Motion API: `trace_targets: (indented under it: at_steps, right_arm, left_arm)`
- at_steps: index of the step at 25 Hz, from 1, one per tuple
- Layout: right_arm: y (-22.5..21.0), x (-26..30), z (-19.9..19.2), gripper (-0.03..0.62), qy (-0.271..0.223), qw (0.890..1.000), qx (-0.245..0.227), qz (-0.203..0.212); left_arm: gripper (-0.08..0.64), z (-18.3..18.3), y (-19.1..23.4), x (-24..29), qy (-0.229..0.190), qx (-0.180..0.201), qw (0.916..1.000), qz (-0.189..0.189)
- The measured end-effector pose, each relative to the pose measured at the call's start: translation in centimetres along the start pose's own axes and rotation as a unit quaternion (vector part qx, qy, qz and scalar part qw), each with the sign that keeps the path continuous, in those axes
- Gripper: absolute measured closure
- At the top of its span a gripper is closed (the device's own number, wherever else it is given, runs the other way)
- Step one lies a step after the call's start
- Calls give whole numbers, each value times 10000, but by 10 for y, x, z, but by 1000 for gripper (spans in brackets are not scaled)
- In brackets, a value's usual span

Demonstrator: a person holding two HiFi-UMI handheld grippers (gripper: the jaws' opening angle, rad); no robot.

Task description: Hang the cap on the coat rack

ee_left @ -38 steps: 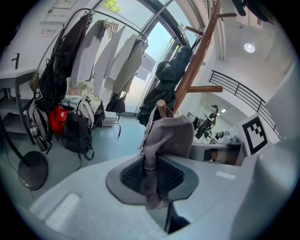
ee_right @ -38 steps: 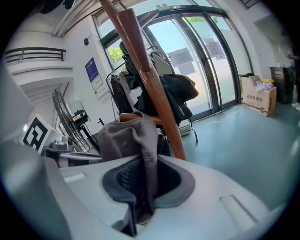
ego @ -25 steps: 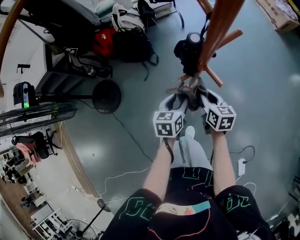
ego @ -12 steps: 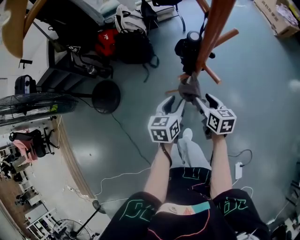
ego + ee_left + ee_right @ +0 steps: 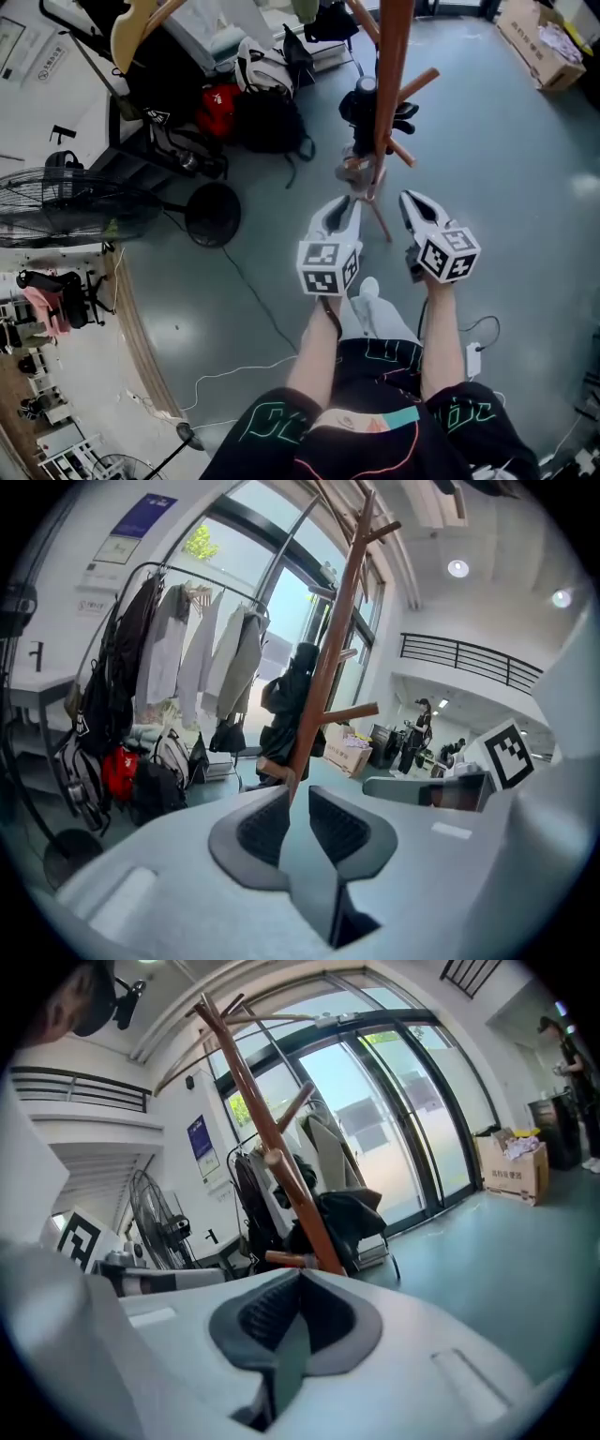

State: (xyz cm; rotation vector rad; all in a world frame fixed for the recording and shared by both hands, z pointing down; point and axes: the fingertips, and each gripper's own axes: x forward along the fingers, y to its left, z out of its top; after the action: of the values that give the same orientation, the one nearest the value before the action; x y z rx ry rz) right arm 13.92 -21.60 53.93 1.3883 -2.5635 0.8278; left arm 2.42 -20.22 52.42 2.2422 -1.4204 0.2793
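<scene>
The brown wooden coat rack (image 5: 392,75) stands ahead of me, with a black garment (image 5: 364,101) on it. A small grey cap (image 5: 356,171) hangs on one of its low pegs. My left gripper (image 5: 345,204) is just below the cap and apart from it. Its jaws are closing, a narrow gap still shows, and nothing is between them. My right gripper (image 5: 410,197) is right of the pole, shut and empty. The left gripper view shows the rack's pole (image 5: 330,658) beyond the left gripper (image 5: 298,794). The right gripper view shows the pole (image 5: 281,1176) past the right gripper (image 5: 298,1279).
A red backpack (image 5: 217,98) and a black backpack (image 5: 267,117) lie at the back left beside a round stand base (image 5: 214,214) and a fan (image 5: 56,202). A cardboard box (image 5: 534,37) sits at the far right. Cables (image 5: 253,281) cross the floor. A clothes rail (image 5: 187,639) holds coats.
Both grippers let go of the cap and drew back from the rack, leaving it on the peg. The right jaws shut and the left jaws narrowed.
</scene>
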Motion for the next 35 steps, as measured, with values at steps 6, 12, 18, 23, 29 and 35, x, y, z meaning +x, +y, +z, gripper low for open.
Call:
trace_targets:
  at_steps: [6,12,18,23,29,35]
  right_arm:
    - [9,-26,58,589,-696,9967,-428,3]
    - [15,-56,125,589,-1304,9865,-987,-42]
    - [33,-56,184,589,-1666,9756,-1430,-35]
    - [41,-62,205,589,-1820,9690,-1668,-104]
    - [37,-67,216,589,-1977,9669,-1607,-169]
    - [39,-67,213,589,-2027,9652,-1644,-169]
  left_arm:
    - [549,46,-12,-10,-621,102,9980,-59]
    - [549,95,-32,-12,-961,883,9913,167]
    - [549,160,-35,-18,-1537,1187,9805,298]
    - [549,191,-40,-28,-1874,1231,9738,379]
    - [549,192,-44,-25,-1847,1409,9718,398]
    - [549,191,-45,-26,-1811,1528,9707,405]
